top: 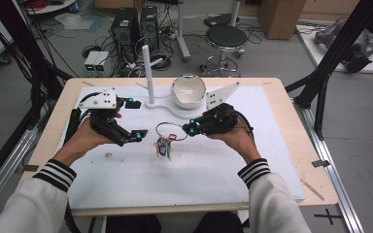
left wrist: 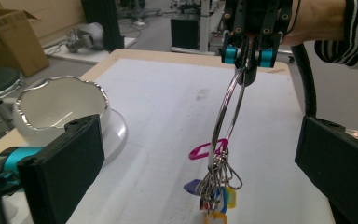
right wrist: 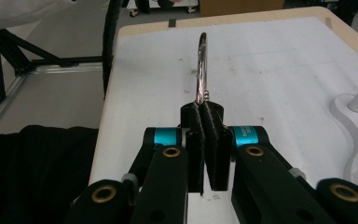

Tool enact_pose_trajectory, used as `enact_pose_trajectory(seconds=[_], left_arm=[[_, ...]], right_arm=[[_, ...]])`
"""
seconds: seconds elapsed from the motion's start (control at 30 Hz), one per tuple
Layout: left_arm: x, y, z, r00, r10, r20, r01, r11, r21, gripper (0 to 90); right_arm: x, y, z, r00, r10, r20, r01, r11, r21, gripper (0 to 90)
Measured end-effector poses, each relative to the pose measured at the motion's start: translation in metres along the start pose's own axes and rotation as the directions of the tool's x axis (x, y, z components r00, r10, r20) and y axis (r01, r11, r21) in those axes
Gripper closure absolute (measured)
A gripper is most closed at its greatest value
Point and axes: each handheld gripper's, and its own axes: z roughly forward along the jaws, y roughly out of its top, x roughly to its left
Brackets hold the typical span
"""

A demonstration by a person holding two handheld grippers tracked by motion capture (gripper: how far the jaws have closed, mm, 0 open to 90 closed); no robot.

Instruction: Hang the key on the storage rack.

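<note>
The right gripper (top: 190, 128) has its jaws pinched tight on the key ring (top: 171, 130), tags dangling; the left gripper (top: 135, 119) waits beside it, jaws wide.

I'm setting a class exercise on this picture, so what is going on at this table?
A person holds a hand-held gripper in each hand. The right hand-held gripper is shut on a metal key ring and lifts it, with coloured tags dangling. The left hand-held gripper is open beside it. A white bowl sits behind.
</note>
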Motion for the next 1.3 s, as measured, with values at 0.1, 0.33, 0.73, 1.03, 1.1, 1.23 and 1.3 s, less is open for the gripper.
enact_pose_trajectory(seconds=[0.1,0.33,0.73,1.03,1.1,1.23,1.3], left_arm=[[-0.001,0.000,0.011,0.9988,-0.008,0.048,0.007,0.9997,0.025,1.7],[-0.006,0.003,0.027,0.9950,0.013,0.099,-0.018,0.9985,0.052,7.2],[-0.007,0.005,0.027,0.9902,0.011,0.139,-0.019,0.9981,0.058,37.9],[-0.008,0.005,0.028,0.9891,0.012,0.147,-0.024,0.9963,0.083,58.2],[-0.007,0.005,0.028,0.9889,0.005,0.149,-0.017,0.9966,0.081,62.9],[-0.007,0.005,0.028,0.9884,0.009,0.152,-0.023,0.9954,0.093,71.0],[-0.007,0.005,0.027,0.9891,0.018,0.146,-0.033,0.9943,0.101,77.3]], right_arm=[[0.000,0.000,-0.001,0.9998,0.013,-0.013,-0.013,1.000,-0.001,88.8],[0.000,0.001,0.001,0.9997,-0.003,-0.023,0.003,1.000,-0.017,88.7],[0.001,0.001,0.001,0.9994,-0.006,-0.034,0.005,1.000,-0.024,88.7],[0.003,0.001,0.001,0.9992,-0.005,-0.039,0.004,1.000,-0.028,88.7],[0.003,0.001,0.001,0.9993,-0.005,-0.038,0.004,1.000,-0.028,88.7],[0.003,0.001,0.000,0.9992,0.002,-0.041,-0.003,1.000,-0.026,88.7],[0.002,0.001,0.000,0.9992,-0.004,-0.041,0.003,1.000,-0.030,88.7]])
